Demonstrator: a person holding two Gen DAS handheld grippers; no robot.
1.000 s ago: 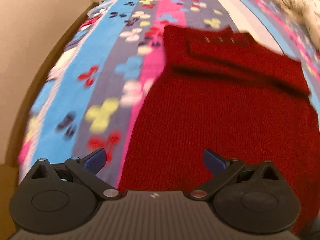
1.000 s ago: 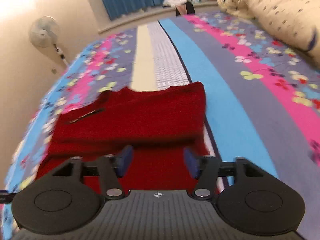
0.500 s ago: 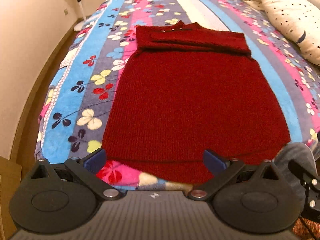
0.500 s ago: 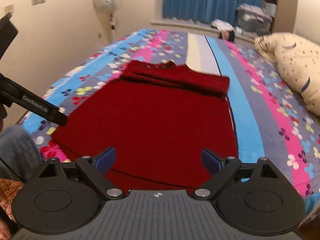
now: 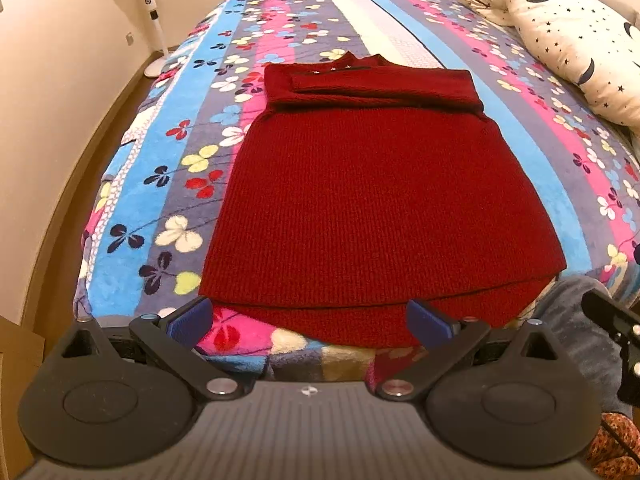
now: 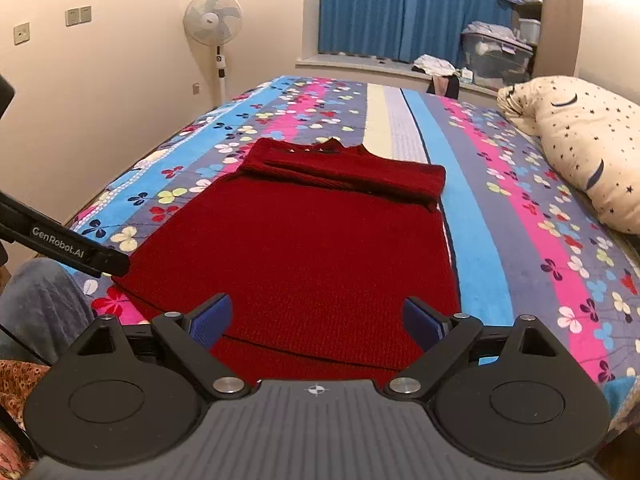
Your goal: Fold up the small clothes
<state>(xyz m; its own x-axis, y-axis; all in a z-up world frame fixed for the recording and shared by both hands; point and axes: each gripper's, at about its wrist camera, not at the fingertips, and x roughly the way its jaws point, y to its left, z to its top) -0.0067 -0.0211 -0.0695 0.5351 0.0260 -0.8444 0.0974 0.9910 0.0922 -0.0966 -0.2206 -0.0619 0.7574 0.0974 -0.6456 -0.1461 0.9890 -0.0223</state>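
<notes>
Nearby, starry pillow (image 6: pixel 580 152) right of red sweater (image 5: pixel 376 208), fan (image 6: pixel 213 20) beyond, left tongs (image 5: pixel 308 318) and right tongs (image 6: pixel 318 322) released

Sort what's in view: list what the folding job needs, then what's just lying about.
For the job:
- red knit garment, spread flat on the bed
- left tool, open
- right tool, open

Just lying about:
- star-print pillow
- standing fan
- blue curtains

Left gripper (image 5: pixel 310 318) and right gripper (image 6: pixel 318 320) both gape wide, holding nothing.
</notes>
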